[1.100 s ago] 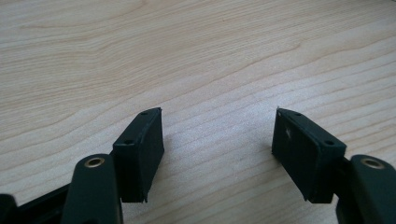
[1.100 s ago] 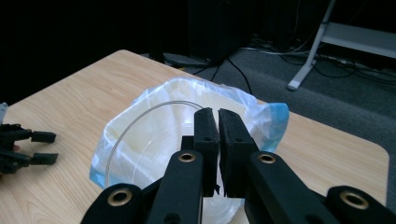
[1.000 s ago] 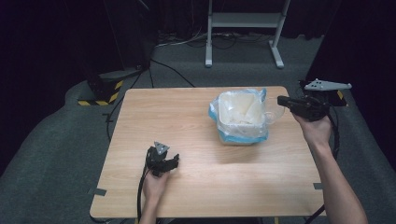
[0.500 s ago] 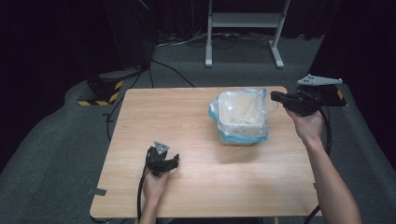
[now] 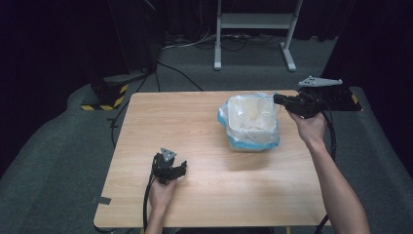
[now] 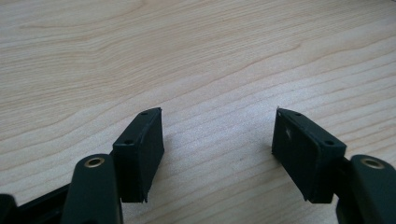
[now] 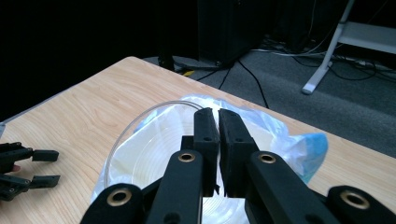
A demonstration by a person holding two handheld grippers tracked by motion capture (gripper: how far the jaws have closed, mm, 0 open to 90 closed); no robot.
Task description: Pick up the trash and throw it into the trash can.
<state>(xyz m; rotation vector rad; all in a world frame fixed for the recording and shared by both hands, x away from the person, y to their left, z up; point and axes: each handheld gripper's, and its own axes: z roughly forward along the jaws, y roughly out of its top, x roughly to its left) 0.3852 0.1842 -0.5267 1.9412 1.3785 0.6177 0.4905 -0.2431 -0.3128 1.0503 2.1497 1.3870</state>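
Translucent plastic bag, white with a pale blue bottom edge and lining a clear round container, stands on the light wooden surface toward its far right part. Right claw is at the bag's right rim, held just above the opening; in the right gripper view its jaws are pressed nearly together, and whether a fold of plastic lies between them I cannot tell. Left claw rests on the wood well apart from the bag, toward the near left, its jaws spread wide over bare grain with nothing between them.
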